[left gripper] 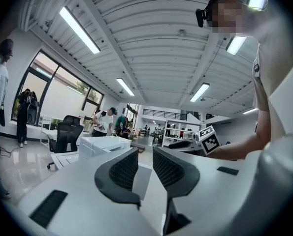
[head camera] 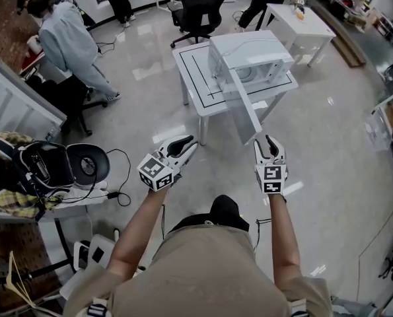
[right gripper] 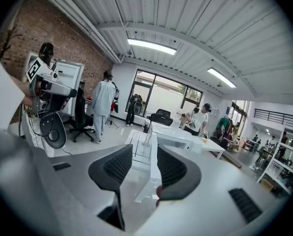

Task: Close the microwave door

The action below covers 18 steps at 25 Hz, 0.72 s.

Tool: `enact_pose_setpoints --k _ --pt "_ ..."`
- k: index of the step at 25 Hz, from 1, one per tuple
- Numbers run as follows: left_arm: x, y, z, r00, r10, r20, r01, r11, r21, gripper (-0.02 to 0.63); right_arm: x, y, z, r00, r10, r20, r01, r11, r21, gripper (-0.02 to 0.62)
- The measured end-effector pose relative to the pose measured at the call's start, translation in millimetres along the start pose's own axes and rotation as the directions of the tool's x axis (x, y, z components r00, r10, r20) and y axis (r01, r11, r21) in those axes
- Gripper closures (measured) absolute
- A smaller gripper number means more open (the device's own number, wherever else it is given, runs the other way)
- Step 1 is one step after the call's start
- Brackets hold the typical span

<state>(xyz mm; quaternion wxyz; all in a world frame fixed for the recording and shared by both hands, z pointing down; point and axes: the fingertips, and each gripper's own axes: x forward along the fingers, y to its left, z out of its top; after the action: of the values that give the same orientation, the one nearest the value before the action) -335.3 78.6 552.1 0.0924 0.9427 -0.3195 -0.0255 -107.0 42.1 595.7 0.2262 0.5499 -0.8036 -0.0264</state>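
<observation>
White tabletop (head camera: 195,78), edged with a black line, stood at 12 o'clock from us in the head view, well apart from our arms. On it, toward its 2 o'clock corner, sat the white microwave (head camera: 249,55). Its door (head camera: 241,107) was open, swung out past the tabletop's edge toward 6 o'clock, with its free edge reaching near our right tool (head camera: 267,144). In the right gripper view that tool's jaws stood a little apart, and the door's edge ran up through the gap between them. We could not tell whether either pad touched it. Our left tool (head camera: 185,147) hung at 9 o'clock of the right one, well clear of the door. Its jaws were parted by a narrow gap with nothing held between them.
</observation>
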Motion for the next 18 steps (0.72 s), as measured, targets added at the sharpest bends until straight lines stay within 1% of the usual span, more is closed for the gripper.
enact_pose_setpoints --k 5,9,12,18 --pt "28 10 -3 1.0 -0.008 -0.021 0.008 1.0 0.0 0.528 21 -10 -17 1.0 0.012 -0.022 -0.012 1.0 0.01 0.436" --pt "59 14 0 0.999 -0.002 -0.035 0.002 1.0 0.006 0.528 45 -25 -40 0.997 0.02 -0.077 -0.023 0.999 -0.027 0.436" --pt "82 14 -1 0.998 -0.005 -0.066 0.006 1.0 0.018 0.528 64 -37 -61 0.993 0.022 -0.119 -0.025 0.999 -0.02 0.436" --pt "111 16 -3 0.994 0.011 -0.106 -0.011 1.0 -0.002 0.528 100 -41 -94 0.982 0.037 -0.186 -0.045 0.998 -0.042 0.436"
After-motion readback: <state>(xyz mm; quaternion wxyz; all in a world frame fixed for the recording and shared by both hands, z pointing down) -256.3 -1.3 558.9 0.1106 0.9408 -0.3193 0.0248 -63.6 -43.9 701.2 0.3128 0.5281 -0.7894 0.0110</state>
